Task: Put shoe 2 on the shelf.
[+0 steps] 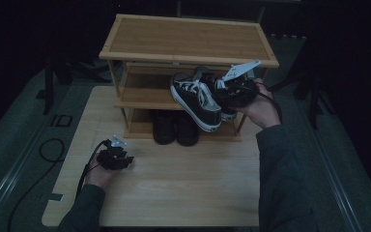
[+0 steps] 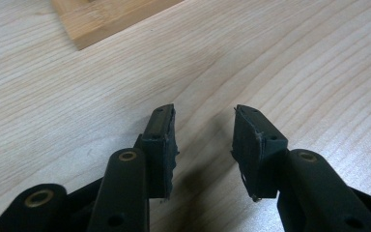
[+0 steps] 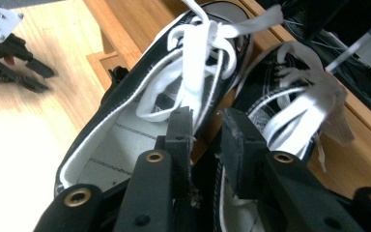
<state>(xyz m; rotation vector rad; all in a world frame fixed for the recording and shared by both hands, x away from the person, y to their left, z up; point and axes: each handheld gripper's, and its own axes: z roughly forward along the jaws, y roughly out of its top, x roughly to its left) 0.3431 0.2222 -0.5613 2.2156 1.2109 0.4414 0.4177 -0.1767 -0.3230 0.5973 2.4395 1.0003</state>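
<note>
A pair of black sneakers with white laces and white soles [image 1: 196, 99] hangs tilted in front of the middle shelf of a bamboo shoe rack [image 1: 188, 38]. My right gripper [image 1: 220, 91] is shut on them. In the right gripper view its jaws [image 3: 206, 116] reach into the two shoes and pinch their inner walls together, the left sneaker [image 3: 125, 140] on one side and the right sneaker [image 3: 290, 111] on the other. My left gripper [image 1: 124, 159] rests low over the table at the front left. It stands open [image 2: 205, 113] with only bare wood between the pads.
The rack stands at the back of a light wooden table [image 1: 183, 183]. A dark pair of shoes [image 1: 176, 128] sits on its bottom shelf, under the held sneakers. A corner of the rack's base [image 2: 106, 19] lies ahead of the left gripper. Cables trail off the table's left side.
</note>
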